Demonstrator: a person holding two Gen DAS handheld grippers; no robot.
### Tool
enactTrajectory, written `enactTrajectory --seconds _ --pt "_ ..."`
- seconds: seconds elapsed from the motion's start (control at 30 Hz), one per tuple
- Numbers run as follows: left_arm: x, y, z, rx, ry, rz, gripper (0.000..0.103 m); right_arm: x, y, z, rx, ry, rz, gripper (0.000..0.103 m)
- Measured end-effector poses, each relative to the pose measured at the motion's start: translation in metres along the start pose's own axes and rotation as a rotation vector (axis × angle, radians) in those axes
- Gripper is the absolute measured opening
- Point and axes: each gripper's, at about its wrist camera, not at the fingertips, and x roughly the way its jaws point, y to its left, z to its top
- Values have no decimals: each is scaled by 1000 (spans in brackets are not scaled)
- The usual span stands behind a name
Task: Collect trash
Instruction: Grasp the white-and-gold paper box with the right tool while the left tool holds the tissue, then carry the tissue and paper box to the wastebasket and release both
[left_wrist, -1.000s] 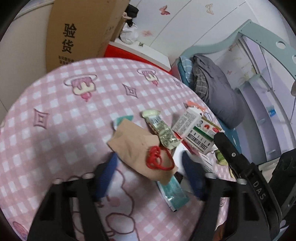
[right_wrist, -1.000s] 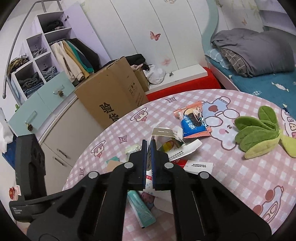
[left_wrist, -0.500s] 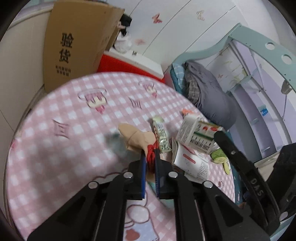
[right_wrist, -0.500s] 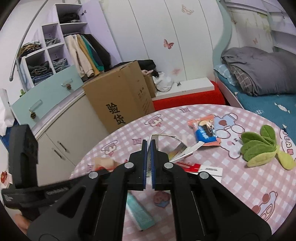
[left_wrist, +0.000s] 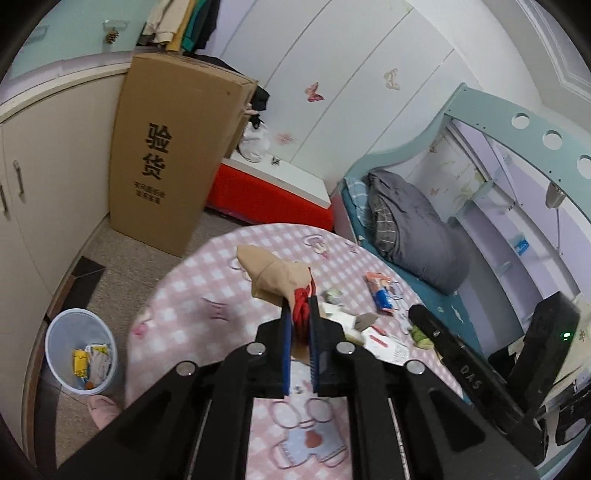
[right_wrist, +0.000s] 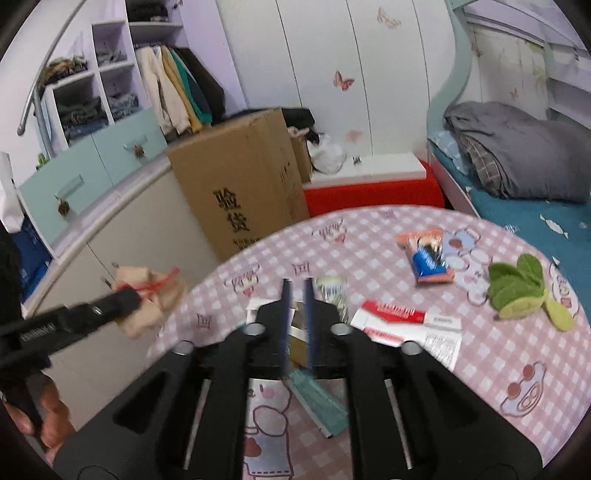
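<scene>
My left gripper (left_wrist: 298, 314) is shut on a brown paper bag with red string handles (left_wrist: 275, 277) and holds it up above the left edge of the pink checked table (left_wrist: 192, 314). The bag also shows in the right wrist view (right_wrist: 147, 295), off the table's edge. My right gripper (right_wrist: 297, 306) is shut on a white carton (right_wrist: 299, 332) above the table. A white trash bin (left_wrist: 79, 350) with some wrappers in it stands on the floor at lower left.
On the table lie a blue and orange snack wrapper (right_wrist: 426, 258), a red and white flattened box (right_wrist: 402, 321), a teal packet (right_wrist: 319, 402), a striped wrapper (right_wrist: 334, 295) and a green plush leaf (right_wrist: 517, 288). A tall cardboard box (left_wrist: 173, 147) stands beyond the table.
My left gripper closed on the paper bag, lifted it and carried it left toward the table edge; the bin came into view. My right gripper stayed shut on the carton.
</scene>
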Motion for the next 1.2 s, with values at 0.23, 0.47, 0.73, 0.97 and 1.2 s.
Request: enactTrajectory --seconds 0.23,0.47,0.73,0.97,1.2 --pt "-6 35 -1 -24 6 51 7 30 12 -12 -29 47 -75 73" --pt "2 58 1 -42 14 88 7 76 31 -15 -42 131 -134 83" --pt "10 74 1 -21 28 110 7 90 39 -16 -78 115 -206 70" --pt "-5 92 7 -49 1 88 7 57 80 2 -133 -5 -138 70" --pt "-39 139 12 -108 -41 124 7 63 156 1 -137 19 93 70"
